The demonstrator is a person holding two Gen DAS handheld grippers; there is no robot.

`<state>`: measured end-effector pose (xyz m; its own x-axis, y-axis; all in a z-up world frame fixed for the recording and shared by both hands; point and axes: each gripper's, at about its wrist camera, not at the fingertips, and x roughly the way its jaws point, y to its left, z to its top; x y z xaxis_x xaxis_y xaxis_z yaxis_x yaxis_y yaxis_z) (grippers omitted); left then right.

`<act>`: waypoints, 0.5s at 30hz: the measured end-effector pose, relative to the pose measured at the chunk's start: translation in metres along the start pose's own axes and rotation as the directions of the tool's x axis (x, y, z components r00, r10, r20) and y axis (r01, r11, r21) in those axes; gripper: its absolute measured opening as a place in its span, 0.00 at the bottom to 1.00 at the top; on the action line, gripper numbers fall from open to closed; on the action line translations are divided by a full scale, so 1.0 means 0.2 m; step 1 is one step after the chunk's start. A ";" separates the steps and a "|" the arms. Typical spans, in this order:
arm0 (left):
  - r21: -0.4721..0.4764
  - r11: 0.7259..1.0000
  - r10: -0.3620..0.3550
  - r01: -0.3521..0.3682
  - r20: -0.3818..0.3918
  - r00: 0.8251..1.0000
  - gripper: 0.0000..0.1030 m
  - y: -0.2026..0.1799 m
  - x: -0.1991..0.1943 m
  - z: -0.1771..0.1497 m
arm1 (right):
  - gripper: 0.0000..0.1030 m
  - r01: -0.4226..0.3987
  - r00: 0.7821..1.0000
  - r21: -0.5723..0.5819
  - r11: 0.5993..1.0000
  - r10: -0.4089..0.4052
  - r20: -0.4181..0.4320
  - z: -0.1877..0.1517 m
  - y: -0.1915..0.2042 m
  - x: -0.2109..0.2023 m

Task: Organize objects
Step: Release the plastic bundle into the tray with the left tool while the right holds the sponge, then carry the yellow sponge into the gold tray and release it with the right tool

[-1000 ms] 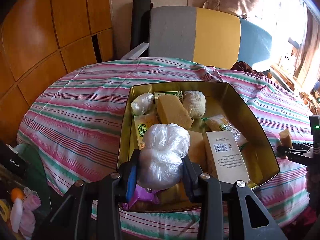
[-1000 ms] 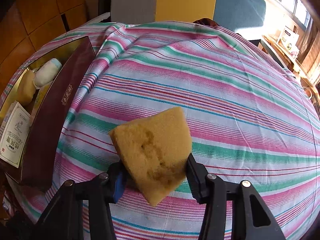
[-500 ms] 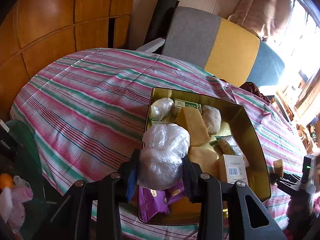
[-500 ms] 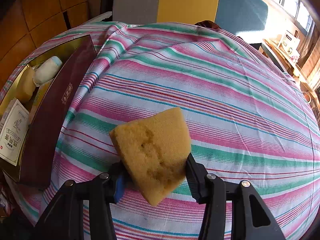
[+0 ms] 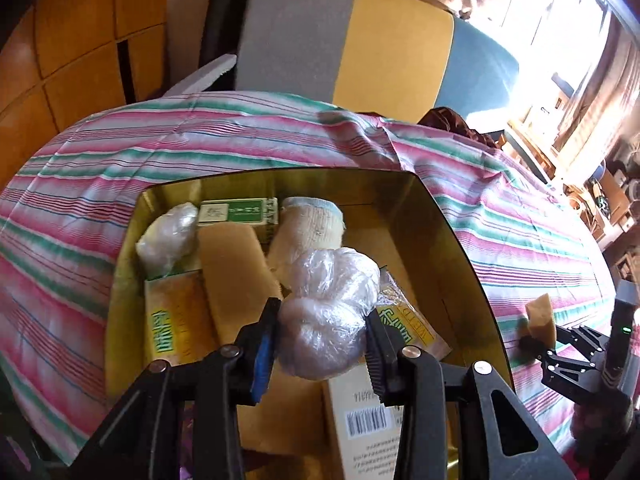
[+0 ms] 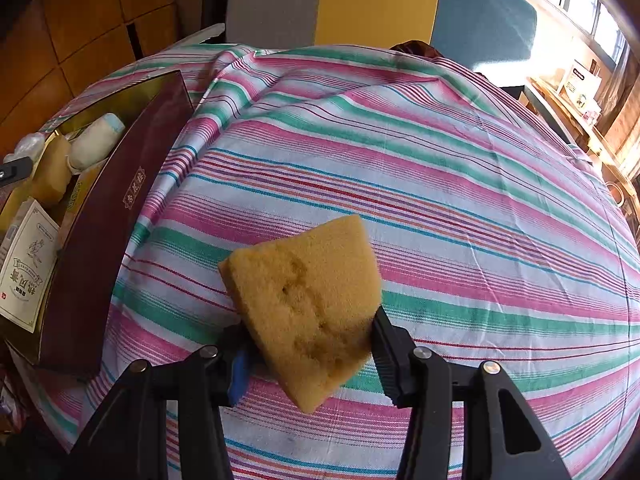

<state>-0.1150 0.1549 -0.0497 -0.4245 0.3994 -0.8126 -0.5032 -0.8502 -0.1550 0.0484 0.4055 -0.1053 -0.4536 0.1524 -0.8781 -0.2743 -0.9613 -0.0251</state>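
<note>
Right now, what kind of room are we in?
Probably a room in someone's home. A striped tablecloth covers the table, a grey, yellow and blue cushioned seat stands behind it, and a curtained window lets in sunlight. The box of household bits fits too.

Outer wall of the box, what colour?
Dark maroon with gold lettering on the box's outer wall; the right wrist view shows it best.

A striped tablecloth (image 6: pixel 460 184) lies before a grey-yellow-blue sofa (image 5: pixel 344 40) and wood panelling (image 5: pixel 72 40).
</note>
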 end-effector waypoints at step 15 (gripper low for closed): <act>0.011 0.997 0.075 -0.075 0.051 0.996 0.61 0.02 -0.06 -0.06 | 0.49 -0.007 1.000 0.016 1.000 0.007 0.003 0.00 0.00 0.01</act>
<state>-0.1033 0.1432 -0.0476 -0.4987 0.3516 -0.7923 -0.4778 -0.8741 -0.0872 0.0478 0.4057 -0.1076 -0.4577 0.1462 -0.8770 -0.2845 -0.9586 -0.0113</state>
